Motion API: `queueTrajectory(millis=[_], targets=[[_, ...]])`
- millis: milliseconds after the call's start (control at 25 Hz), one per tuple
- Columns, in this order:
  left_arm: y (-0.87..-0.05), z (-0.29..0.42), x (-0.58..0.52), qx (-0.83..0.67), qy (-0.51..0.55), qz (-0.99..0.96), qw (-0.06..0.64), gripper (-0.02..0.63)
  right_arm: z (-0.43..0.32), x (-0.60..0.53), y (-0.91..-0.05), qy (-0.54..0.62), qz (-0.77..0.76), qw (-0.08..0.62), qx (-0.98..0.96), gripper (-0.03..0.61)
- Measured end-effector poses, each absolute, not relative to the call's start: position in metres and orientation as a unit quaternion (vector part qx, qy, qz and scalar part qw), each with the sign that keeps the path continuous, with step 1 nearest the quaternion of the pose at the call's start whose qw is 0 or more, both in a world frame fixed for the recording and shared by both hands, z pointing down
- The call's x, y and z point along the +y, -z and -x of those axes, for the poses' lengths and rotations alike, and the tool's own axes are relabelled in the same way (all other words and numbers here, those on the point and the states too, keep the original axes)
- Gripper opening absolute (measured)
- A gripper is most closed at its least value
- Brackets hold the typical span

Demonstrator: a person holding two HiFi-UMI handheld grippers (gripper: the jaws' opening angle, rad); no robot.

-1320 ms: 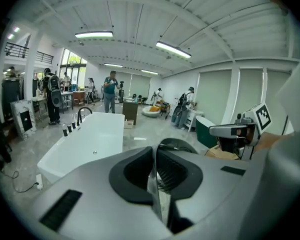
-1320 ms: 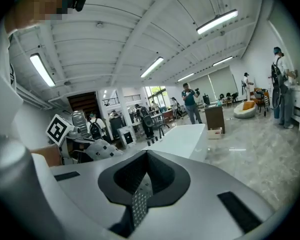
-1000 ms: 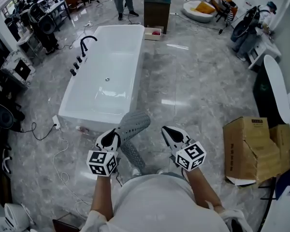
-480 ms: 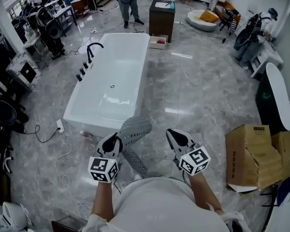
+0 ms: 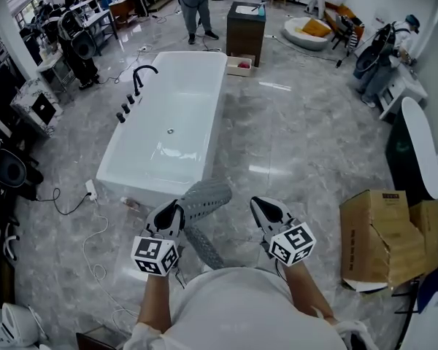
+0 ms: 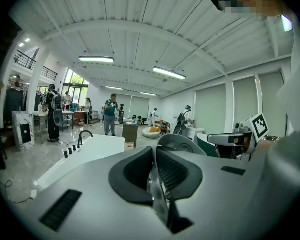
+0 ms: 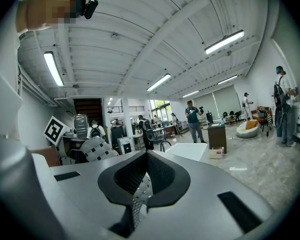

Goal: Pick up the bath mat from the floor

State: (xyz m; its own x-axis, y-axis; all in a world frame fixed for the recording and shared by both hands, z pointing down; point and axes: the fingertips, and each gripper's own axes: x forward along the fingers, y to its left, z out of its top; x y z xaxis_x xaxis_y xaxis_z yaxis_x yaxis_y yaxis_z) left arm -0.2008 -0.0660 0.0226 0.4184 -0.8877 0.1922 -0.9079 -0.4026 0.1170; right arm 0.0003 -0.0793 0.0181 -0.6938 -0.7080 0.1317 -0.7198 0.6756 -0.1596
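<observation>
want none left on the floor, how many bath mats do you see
1: the grey bath mat hangs from the shut left gripper, in front of the bathtub. Others could hide behind the person's body.

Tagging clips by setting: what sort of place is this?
Probably a large workshop or showroom hall, not a home bathroom. A freestanding tub stands in the middle of an open floor, workbenches with equipment line the far side, and a cardboard box sits nearby.

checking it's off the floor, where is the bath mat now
Head view, lower centre: the bath mat hangs from the left gripper, near the bathtub.
</observation>
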Motion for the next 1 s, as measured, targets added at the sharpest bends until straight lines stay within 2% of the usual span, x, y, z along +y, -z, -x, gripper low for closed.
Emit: queueTrajectory(millis=[1000], targets=[[-0.039, 0.188, -0.061, -0.535, -0.056, -0.833, 0.128, 0.029, -0.026, -0.070, -0.029, -0.103, -0.411, 0.055, -0.904, 0.025]])
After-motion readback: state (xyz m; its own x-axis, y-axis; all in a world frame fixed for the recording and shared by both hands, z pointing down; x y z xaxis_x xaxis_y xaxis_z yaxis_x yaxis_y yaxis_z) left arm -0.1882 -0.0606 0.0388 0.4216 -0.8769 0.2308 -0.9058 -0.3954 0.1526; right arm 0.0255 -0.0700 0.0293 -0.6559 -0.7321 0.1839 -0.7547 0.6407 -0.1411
